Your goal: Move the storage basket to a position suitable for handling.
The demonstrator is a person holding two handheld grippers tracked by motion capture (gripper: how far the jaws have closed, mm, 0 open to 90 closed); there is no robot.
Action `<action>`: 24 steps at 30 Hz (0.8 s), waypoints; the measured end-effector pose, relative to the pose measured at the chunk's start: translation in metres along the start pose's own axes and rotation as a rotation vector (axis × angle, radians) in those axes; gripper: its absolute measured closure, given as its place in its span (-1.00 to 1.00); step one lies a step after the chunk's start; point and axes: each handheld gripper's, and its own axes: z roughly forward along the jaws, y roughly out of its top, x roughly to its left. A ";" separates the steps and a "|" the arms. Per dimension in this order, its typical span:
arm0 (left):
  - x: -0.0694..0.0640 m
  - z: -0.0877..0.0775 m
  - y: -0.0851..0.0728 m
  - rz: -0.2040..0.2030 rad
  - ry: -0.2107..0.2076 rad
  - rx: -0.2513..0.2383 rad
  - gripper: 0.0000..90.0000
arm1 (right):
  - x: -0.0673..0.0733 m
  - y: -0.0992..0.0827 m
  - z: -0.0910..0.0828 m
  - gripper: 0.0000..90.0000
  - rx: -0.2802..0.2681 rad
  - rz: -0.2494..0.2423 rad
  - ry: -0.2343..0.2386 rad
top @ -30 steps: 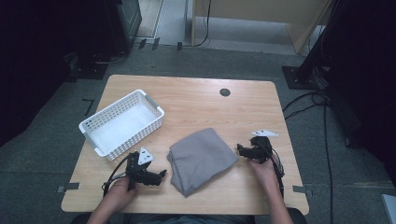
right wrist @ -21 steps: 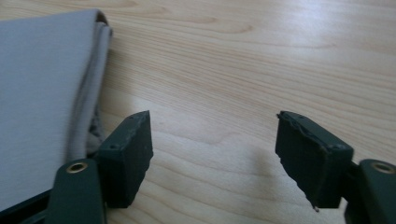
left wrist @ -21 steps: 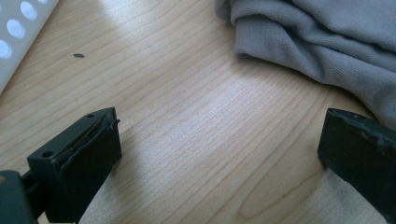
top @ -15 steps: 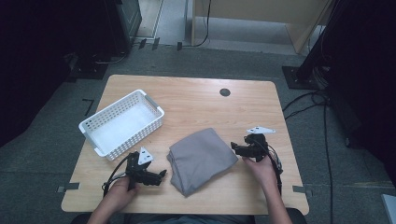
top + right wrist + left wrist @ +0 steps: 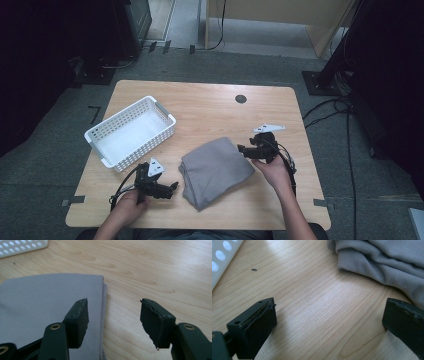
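A folded grey cloth [image 5: 215, 170] lies on the wooden table [image 5: 210, 107], front of centre. My right gripper [image 5: 246, 150] hovers over the cloth's right edge. In the right gripper view its jaws [image 5: 115, 320] stand half open and have just been closing; nothing is gripped, and the cloth [image 5: 45, 305] with its folded edge lies below them. My left gripper [image 5: 172, 189] rests on the table just left of the cloth, pointing at it. Seen in the left gripper view, it [image 5: 329, 322] stands wide open over bare wood, the cloth [image 5: 387, 260] a little ahead.
A white perforated basket [image 5: 102, 150] sits empty at the table's left, its corner showing in the left gripper view [image 5: 222, 255] and its rim in the right gripper view [image 5: 22, 246]. A dark round grommet [image 5: 241, 98] marks the far side. Cables trail from both grippers.
My right gripper has risen and shifted left over the cloth's right edge, its jaws narrower than before. The left gripper and the cloth have not moved.
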 end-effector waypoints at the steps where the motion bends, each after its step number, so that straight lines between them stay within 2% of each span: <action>1: 0.000 0.000 0.000 -0.001 0.000 0.000 -1.00 | 0.000 0.003 0.002 -0.10 0.008 0.000 0.012; 2: 0.000 0.000 0.000 0.000 0.000 -0.001 -1.00 | 0.000 0.008 0.005 -0.10 0.023 -0.002 0.026; 10: 0.000 0.000 0.000 -0.001 0.000 -0.001 -1.00 | 0.009 0.026 0.017 -0.07 0.034 -0.031 0.060; 24: 0.000 0.000 0.000 0.000 0.000 0.000 -1.00 | 0.027 0.058 0.037 -0.03 0.056 -0.085 0.102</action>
